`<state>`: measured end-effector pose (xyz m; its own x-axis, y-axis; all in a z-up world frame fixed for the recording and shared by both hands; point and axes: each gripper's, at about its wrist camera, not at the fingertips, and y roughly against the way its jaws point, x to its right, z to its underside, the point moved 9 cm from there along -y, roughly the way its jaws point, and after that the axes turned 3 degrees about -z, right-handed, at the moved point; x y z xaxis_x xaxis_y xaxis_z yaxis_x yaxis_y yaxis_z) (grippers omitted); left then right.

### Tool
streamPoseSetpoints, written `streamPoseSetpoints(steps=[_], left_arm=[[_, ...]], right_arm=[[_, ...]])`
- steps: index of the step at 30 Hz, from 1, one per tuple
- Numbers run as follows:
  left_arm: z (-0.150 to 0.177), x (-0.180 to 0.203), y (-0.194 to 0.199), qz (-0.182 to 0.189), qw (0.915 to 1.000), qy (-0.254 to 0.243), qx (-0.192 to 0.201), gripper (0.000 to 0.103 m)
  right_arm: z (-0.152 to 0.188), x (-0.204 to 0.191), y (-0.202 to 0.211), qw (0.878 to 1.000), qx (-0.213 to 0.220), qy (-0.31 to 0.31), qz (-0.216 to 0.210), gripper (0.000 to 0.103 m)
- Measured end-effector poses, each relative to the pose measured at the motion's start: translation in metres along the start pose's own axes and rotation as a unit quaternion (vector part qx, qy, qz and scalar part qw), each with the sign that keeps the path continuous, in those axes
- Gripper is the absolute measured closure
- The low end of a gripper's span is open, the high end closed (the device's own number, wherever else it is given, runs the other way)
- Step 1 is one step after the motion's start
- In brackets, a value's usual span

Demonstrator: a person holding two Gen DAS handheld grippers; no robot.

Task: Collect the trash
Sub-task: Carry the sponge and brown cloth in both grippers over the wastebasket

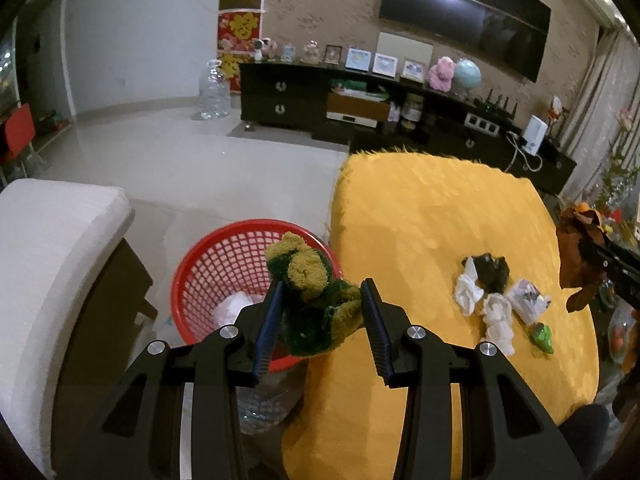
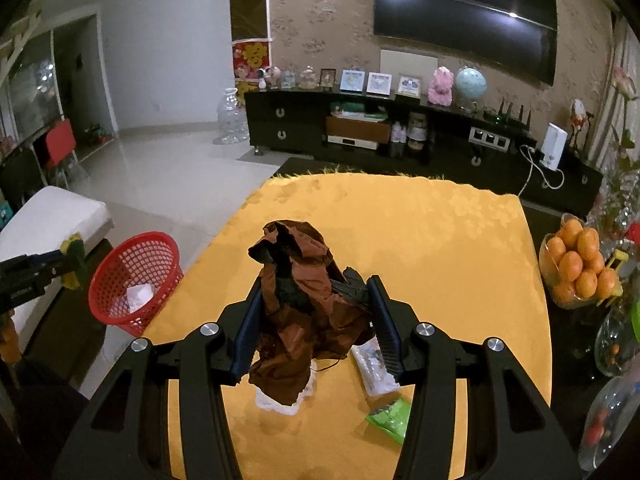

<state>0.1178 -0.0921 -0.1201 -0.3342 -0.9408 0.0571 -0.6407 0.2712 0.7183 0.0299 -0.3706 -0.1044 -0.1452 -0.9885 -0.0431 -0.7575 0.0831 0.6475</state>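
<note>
No brand or label can be read on any of the trash, and the yellow characters on the red poster (image 1: 239, 28) by the far wall are too blurred to make out. The left gripper (image 1: 322, 294) is partly closed, its ribbed blue pads pinching a crumpled yellow-and-green scouring sponge (image 1: 314, 300) — coarse, fibrous, folded on itself — held in the air over the near rim of the red plastic lattice basket (image 1: 224, 264), which stands on the floor just beside the table (image 1: 420, 208) and has white paper inside. The right gripper (image 2: 316, 300) is likewise partly closed, clamped on a wrinkled brown plastic bag (image 2: 304, 304) with black folds, lifted above the fuzzy orange-yellow tablecloth. On the table lie wadded white tissues (image 1: 486, 310), a dark crumpled lump (image 1: 490, 270), a clear printed wrapper (image 1: 528, 298) and a small glossy green packet (image 1: 543, 338), all close together.
</note>
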Motion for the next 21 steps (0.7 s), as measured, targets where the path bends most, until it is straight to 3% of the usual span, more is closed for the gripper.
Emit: streamPoseSetpoints(steps=[21], left_arm=[[-0.014,-0.069,0.002,-0.046,0.9979,0.047,0.006,0.065]], right_arm=[[-0.048,-0.090,-0.031,0.997,0.008,0.044,-0.057,0.054]])
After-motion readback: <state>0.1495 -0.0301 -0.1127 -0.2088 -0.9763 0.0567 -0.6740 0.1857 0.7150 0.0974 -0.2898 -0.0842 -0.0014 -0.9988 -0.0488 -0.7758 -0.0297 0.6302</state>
